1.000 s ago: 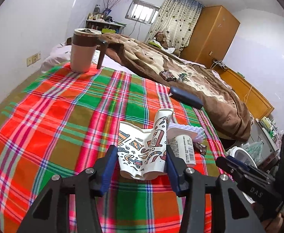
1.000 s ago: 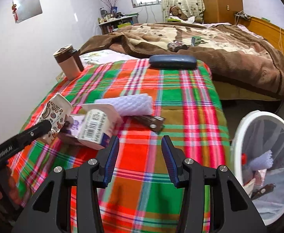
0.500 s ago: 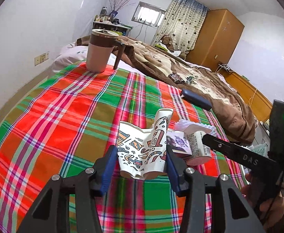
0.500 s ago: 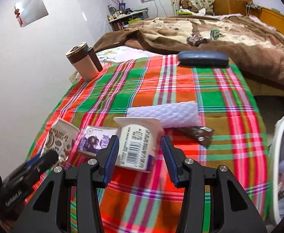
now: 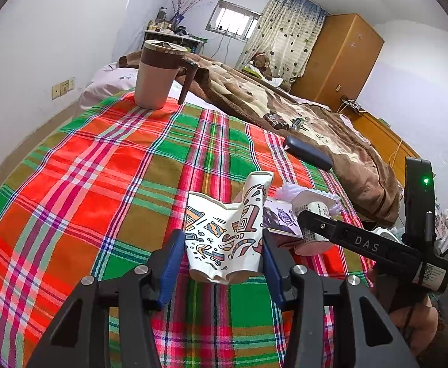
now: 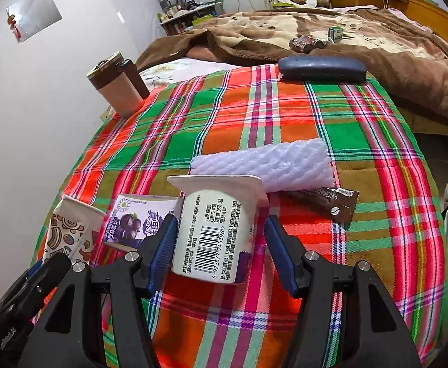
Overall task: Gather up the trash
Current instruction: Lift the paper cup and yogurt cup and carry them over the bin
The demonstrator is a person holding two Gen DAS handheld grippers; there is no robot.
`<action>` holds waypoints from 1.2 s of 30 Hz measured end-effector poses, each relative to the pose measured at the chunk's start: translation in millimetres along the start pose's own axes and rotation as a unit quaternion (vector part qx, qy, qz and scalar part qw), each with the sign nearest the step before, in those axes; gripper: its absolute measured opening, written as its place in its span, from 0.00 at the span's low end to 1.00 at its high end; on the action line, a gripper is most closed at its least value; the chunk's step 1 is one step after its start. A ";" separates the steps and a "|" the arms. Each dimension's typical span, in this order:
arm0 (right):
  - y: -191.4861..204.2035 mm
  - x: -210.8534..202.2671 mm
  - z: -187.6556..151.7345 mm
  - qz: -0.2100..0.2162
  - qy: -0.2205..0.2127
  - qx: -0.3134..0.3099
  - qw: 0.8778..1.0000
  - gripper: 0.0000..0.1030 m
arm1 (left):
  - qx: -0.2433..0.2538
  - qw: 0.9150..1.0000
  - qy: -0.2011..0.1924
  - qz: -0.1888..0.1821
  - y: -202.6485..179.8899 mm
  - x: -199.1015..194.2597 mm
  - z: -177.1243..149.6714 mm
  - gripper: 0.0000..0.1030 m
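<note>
Fingers [image 6: 165, 245] astride barcoded yogurt cup [image 6: 214, 233]

There is one crushed paper cup [image 5: 224, 239] with colourful drawings. There is one white yogurt pot [image 6: 213, 233]. There is one purple drink carton [image 6: 138, 224], one white foam net [image 6: 263, 162] and one brown snack wrapper [image 6: 331, 202]. There is one big mug [image 5: 159, 75]. There is one dark blue glasses case [image 6: 322, 69].
</note>
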State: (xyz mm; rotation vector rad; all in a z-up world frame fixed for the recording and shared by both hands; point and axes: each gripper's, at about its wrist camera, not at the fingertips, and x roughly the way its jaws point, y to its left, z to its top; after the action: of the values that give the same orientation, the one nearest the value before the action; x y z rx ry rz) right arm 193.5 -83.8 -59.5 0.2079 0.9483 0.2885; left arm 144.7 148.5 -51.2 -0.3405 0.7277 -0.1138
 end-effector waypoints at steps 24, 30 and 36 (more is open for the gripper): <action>-6.4 -26.5 -17.8 -0.005 -0.041 -0.007 0.999 0.49 | 0.007 1.000 -0.003 0.006 -8.0 -1.7 -2.5 0.48; -4.8 -38.4 -22.9 -0.002 -0.051 -0.014 0.999 0.49 | 0.020 1.000 -0.010 0.010 -17.4 -11.4 -5.3 0.48; -9.0 -53.2 -28.2 -0.005 -0.059 -0.012 0.998 0.49 | 0.036 0.999 -0.014 0.012 -30.7 -20.4 -6.8 0.48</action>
State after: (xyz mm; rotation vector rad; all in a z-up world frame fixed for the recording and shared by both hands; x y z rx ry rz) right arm 142.5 -108.6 -37.4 0.1962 0.8284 0.2756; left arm 125.5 122.2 -32.4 -0.2635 0.6972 -0.1131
